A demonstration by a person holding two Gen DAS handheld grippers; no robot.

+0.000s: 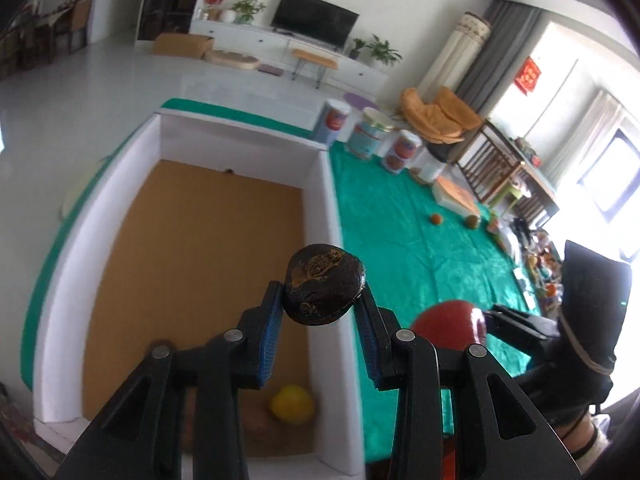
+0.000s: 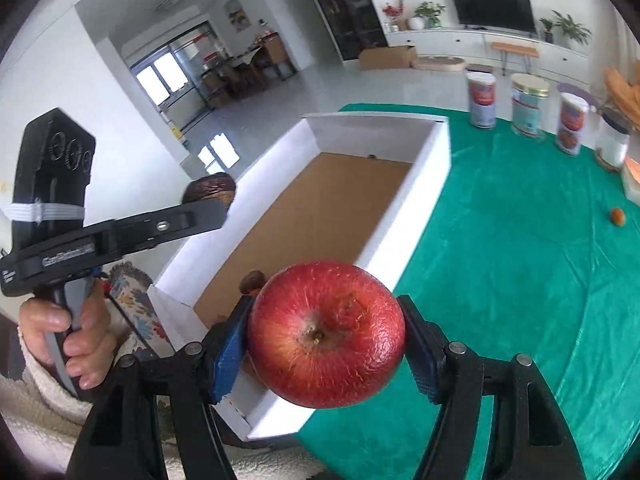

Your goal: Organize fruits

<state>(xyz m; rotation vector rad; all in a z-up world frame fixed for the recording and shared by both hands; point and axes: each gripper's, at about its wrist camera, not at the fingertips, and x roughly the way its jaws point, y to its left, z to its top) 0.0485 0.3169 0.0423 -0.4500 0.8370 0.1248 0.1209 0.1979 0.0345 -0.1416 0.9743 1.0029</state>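
The counter (image 2: 520, 280) is draped in a shiny green cloth (image 1: 400, 240). On it sits a long white box (image 2: 424, 184) with a brown cardboard floor, its near end toward the person. Along the far edge of the counter stand several tins (image 2: 482, 100), well apart from the box.

The right tool (image 2: 326, 340) is clamped on a red apple (image 2: 324, 334), blue pads pressing both sides, stem dimple facing the camera; the apple hangs above the box's near corner and the cloth beside it. The left tool (image 1: 322, 304) is clamped on a dark, wrinkled, blackened fruit (image 1: 324, 284), held over the box near its right wall. The person's hand (image 2: 68, 336), in a fleecy pale sleeve, grips the left tool's handle.

Inside the box, at the near end, lies a yellow fruit (image 1: 292, 404). Two small orange-brown fruits (image 1: 436, 219) rest on the cloth, far from the box.
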